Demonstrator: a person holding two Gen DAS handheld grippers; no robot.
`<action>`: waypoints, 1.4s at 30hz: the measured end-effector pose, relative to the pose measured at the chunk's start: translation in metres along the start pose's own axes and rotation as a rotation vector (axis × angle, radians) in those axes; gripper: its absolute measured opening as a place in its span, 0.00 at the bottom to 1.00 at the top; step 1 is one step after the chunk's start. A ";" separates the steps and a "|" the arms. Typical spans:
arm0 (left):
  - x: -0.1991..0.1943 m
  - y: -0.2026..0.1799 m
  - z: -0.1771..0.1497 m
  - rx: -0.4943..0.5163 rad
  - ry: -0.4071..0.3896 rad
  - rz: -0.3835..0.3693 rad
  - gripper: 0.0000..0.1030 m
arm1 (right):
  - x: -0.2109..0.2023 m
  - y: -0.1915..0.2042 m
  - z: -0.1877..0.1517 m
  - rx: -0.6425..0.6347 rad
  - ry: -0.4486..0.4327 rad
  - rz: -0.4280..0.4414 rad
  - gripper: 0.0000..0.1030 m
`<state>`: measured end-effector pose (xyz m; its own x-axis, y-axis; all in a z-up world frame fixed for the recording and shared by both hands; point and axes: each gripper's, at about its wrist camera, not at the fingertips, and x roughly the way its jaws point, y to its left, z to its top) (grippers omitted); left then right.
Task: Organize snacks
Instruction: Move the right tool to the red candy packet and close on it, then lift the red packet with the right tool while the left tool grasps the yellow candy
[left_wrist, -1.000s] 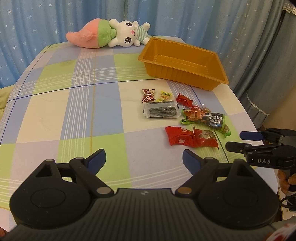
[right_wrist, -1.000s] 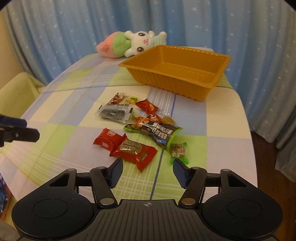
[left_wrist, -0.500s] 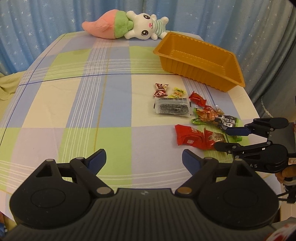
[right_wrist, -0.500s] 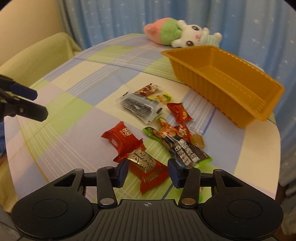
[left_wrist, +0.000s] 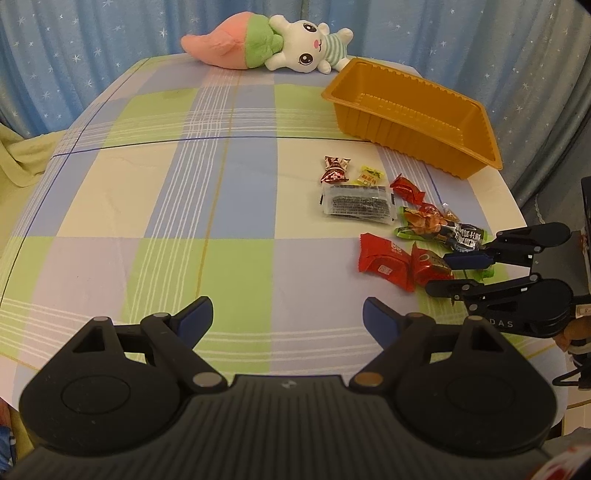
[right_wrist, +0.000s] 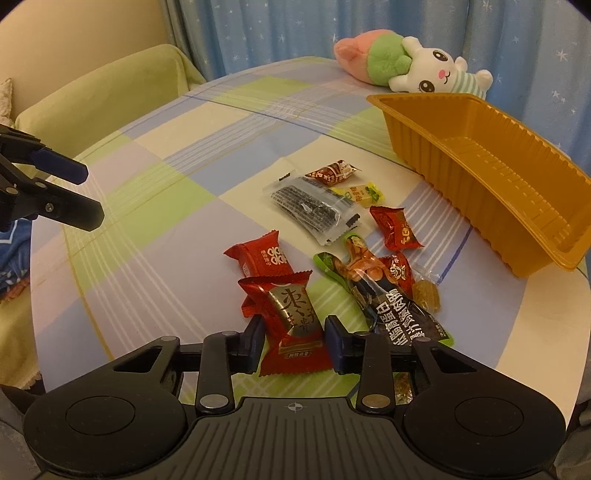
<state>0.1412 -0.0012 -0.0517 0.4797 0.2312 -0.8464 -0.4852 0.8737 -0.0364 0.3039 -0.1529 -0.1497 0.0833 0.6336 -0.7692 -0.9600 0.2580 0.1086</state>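
Now the right claw (right_wrist: 293, 341), jaws just closing, straddles a red foil-wrapped candy with gold label (right_wrist: 295, 325) lying on the checked-cloth bench (right_wrist: 166, 206); whether its pads touch is unclear. Meanwhile the left claw (left_wrist: 288, 319) stands wide, empty.

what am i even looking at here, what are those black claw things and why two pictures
Nobody's arm is robotic here: a person holds a two-finger gripper in each hand, and a wide-angle camera on each looks along its fingers. That gives two pictures of one checked tablecloth.

The left gripper hangs open above bare cloth. The right gripper has just been closing around a red snack packet with gold print; its pads sit at the packet's edges, but I cannot tell if they squeeze it yet.

More wrapped snacks lie loose nearby. An empty orange tray waits beyond them, and a plush bunny lies at the far edge.
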 end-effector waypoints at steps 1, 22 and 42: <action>0.000 0.000 0.000 0.003 0.000 -0.001 0.84 | -0.001 0.000 0.000 -0.001 0.001 0.000 0.33; 0.037 -0.029 0.051 0.291 -0.032 -0.202 0.71 | -0.071 0.003 -0.014 0.487 -0.173 -0.165 0.24; 0.128 -0.063 0.126 0.503 0.006 -0.331 0.30 | -0.121 -0.028 -0.038 0.813 -0.260 -0.418 0.24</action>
<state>0.3250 0.0270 -0.0909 0.5413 -0.0888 -0.8361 0.0952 0.9945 -0.0440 0.3105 -0.2647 -0.0833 0.5292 0.4921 -0.6912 -0.3670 0.8673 0.3365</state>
